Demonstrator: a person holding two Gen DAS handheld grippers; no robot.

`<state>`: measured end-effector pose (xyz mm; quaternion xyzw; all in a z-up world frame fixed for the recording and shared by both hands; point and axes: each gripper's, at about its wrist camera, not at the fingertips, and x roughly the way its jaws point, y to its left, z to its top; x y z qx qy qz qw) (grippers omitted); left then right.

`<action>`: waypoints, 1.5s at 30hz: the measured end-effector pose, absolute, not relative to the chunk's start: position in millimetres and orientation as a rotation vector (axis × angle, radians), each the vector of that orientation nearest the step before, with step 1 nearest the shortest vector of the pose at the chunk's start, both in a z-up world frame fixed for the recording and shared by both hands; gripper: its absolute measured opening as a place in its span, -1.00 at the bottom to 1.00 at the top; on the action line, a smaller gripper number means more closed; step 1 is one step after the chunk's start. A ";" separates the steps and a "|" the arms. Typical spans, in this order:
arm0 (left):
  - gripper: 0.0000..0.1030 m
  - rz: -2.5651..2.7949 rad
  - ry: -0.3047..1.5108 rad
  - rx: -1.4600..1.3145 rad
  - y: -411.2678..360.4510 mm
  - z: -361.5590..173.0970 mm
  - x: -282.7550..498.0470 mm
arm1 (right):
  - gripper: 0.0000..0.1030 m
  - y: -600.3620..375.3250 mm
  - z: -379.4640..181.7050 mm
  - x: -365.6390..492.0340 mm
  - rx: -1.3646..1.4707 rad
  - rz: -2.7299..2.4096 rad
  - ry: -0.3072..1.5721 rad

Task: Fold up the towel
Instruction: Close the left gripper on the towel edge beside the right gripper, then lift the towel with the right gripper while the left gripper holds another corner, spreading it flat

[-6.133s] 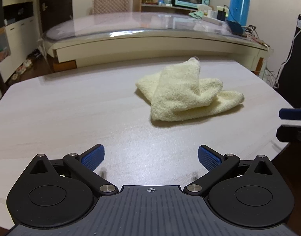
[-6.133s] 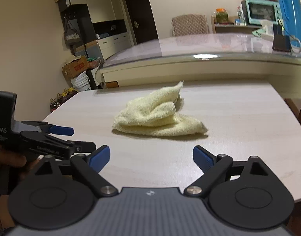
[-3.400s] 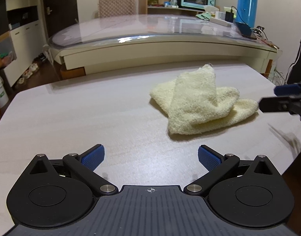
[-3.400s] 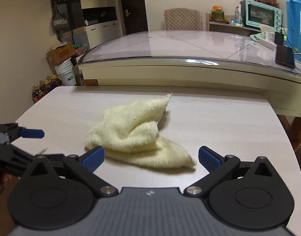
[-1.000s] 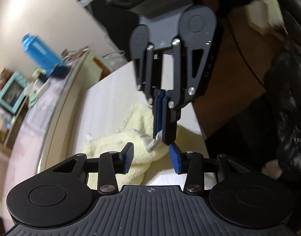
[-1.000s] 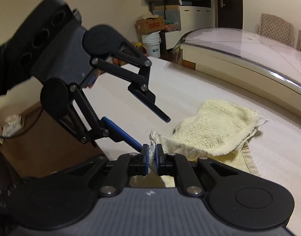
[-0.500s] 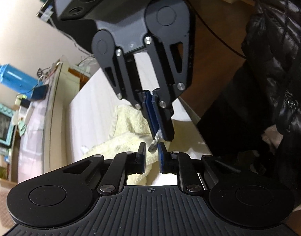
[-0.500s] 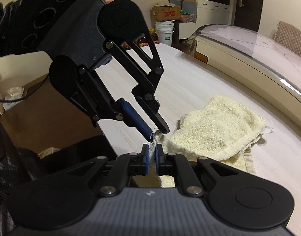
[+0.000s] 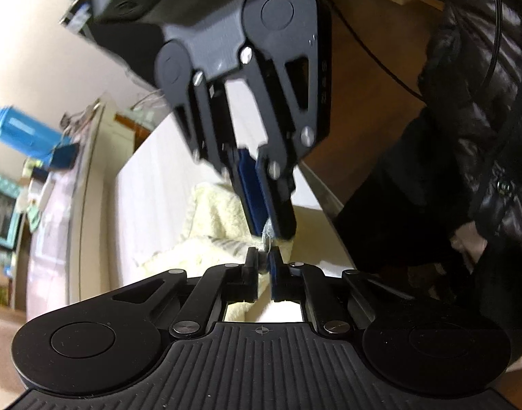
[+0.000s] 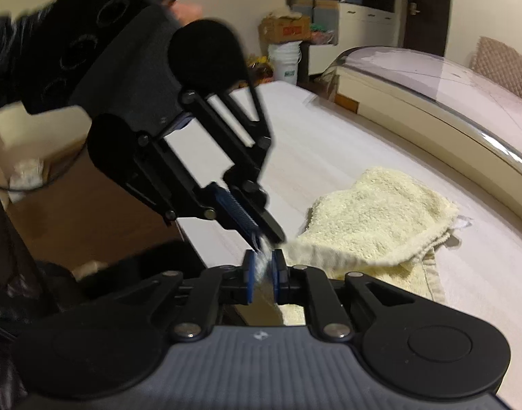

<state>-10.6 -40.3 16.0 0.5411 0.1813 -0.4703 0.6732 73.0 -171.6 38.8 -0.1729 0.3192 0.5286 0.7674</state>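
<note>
Both grippers pinch one towel [image 10: 380,212] corner, tips nearly touching: left gripper [image 9: 263,262] clamped on it, right gripper [image 10: 263,266] clamped beside; rest lies on table [image 10: 329,143].

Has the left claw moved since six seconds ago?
Yes. The left claw has swung from facing the towel across the table to its near corner, shutting on it beside the right claw.

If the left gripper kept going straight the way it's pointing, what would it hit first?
Most likely the right gripper. Its closed fingertips sit directly ahead of the left gripper, both pinching the same towel corner. Depth is hard to judge, but they look nearly touching.
</note>
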 end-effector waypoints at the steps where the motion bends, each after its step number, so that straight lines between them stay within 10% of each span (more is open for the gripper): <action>1: -0.89 -1.043 0.409 1.207 -36.8 18.3 -11.0 | -0.47 -178.9 39.6 77.1 -0.343 1.124 0.685; 23: -0.88 -0.770 0.513 0.969 30.8 41.0 -29.8 | -0.27 -184.3 -16.1 114.4 -1.116 0.951 0.404; 28: -0.88 -0.753 0.527 0.946 31.4 36.8 -24.2 | -0.45 -169.7 -30.6 117.0 -1.250 1.001 0.389; 30: -0.88 -0.743 0.534 0.930 33.2 36.0 -23.8 | -0.85 -168.4 -32.2 118.0 -1.253 1.010 0.391; 45: -0.88 -0.414 0.489 0.780 56.5 75.5 36.9 | -0.89 -181.0 58.2 141.7 -1.024 0.748 0.269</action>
